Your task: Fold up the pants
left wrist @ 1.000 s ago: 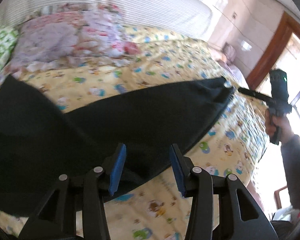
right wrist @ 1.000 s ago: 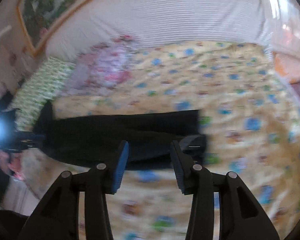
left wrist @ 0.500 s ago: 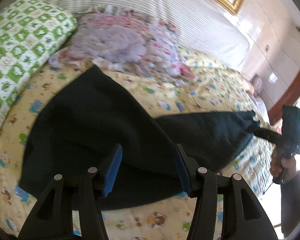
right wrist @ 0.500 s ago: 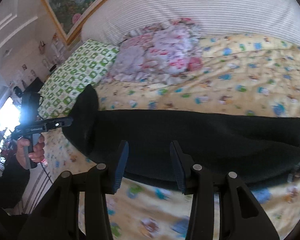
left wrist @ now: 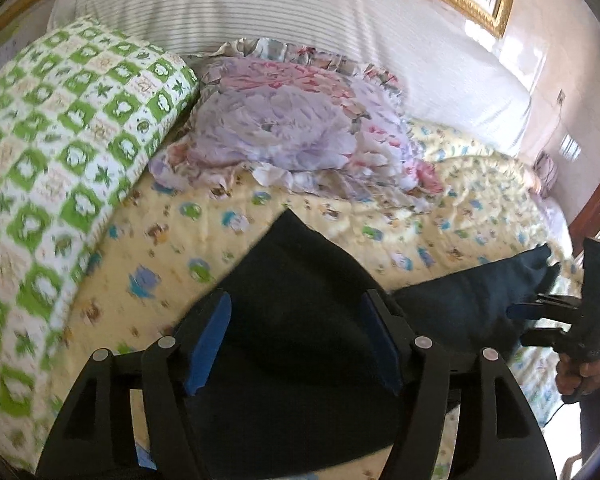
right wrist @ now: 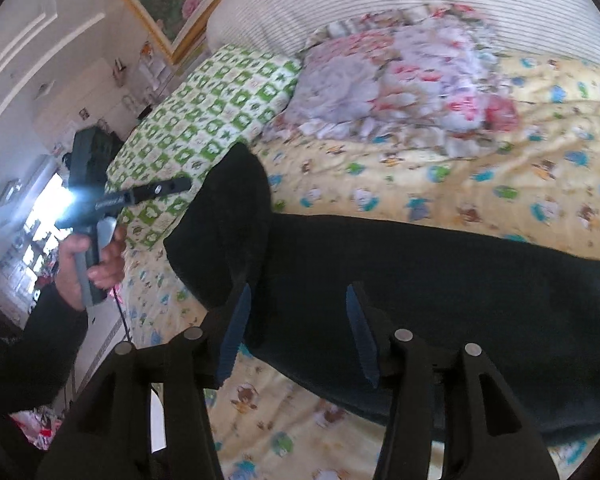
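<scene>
Both grippers have pulled nearer; left gripper (left wrist: 296,340) and right gripper (right wrist: 296,332) gape empty above black pants (right wrist: 440,280) on the bedspread (right wrist: 460,184)

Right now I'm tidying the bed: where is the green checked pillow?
In both views the green checked pillow lies at the head of the bed, left of the flowered pillow, above the black pants.

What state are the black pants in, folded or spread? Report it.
Mostly spread: the black pants lie lengthwise across the yellow bedspread, with only one end raised.
</scene>
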Tool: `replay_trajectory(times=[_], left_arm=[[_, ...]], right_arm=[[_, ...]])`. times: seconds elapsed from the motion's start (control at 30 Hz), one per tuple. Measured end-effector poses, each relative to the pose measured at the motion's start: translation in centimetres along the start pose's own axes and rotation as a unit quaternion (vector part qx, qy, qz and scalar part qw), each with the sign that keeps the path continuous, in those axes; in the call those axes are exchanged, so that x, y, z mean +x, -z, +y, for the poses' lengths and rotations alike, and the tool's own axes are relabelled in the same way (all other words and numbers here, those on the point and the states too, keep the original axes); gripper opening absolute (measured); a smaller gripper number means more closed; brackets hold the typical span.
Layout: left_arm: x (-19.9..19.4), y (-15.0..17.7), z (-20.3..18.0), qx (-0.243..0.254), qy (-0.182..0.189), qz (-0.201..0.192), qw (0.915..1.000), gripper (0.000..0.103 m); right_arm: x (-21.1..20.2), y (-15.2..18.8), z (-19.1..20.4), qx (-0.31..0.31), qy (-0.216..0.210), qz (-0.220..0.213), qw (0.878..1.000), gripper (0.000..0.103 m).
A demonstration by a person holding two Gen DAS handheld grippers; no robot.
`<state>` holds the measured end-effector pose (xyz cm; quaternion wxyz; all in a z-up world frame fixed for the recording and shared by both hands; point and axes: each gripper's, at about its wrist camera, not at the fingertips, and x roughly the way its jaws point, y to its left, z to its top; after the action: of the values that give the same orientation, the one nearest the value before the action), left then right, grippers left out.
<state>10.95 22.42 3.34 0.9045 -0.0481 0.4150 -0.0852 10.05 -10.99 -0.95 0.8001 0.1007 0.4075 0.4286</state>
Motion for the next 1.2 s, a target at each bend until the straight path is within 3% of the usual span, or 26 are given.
replay_trajectory(times=[0.27, 0.6, 0.63, 0.7, 0.77, 0.83, 0.9, 1.0, 1.2], left_arm=[[3.3, -2.8, 0.8, 0.013, 0.017, 0.034, 0.9992, 0.07], [6.9, -4.4, 0.7, 0.027, 0.003, 0.053, 0.9982, 0.069], [7.0, -4.3, 0.7, 0.029, 0.002, 0.052, 0.9982, 0.067], [6.9, -4.1, 0.6, 0.036, 0.005, 0.046, 0.9983, 0.052], [6.5, -3.8, 0.4, 0.04, 0.015, 0.041, 0.9982, 0.024], [5.8, -3.6, 0.4, 0.044, 0.014, 0.031, 0.9985, 0.011], [4.2, -3.2, 0.7, 0.045, 0.013, 0.011, 0.9988, 0.008], [2.1, -2.4, 1.3, 0.041, 0.014, -0.01, 0.999, 0.006], [-1.8, 0.5, 3.3, 0.01, 0.019, -0.041, 0.9989, 0.005]], right_arm=[[3.7, -1.0, 1.9, -0.006, -0.017, 0.028, 0.999, 0.052], [7.6, -1.5, 2.2, 0.013, -0.026, 0.063, 0.998, 0.052], [8.2, -1.4, 2.1, 0.023, -0.032, 0.069, 0.997, 0.052], [9.1, -1.2, 2.2, 0.027, -0.036, 0.076, 0.996, 0.052], [10.0, -1.1, 2.8, 0.015, -0.033, 0.084, 0.996, 0.05], [10.6, -1.0, 3.7, -0.006, -0.022, 0.091, 0.996, 0.012], [10.6, -1.3, 4.2, -0.021, -0.001, 0.086, 0.996, 0.008], [9.1, -2.2, 4.8, -0.029, -0.005, 0.054, 0.998, 0.007], [7.5, -2.4, 7.4, -0.088, 0.008, 0.036, 0.995, 0.007]])
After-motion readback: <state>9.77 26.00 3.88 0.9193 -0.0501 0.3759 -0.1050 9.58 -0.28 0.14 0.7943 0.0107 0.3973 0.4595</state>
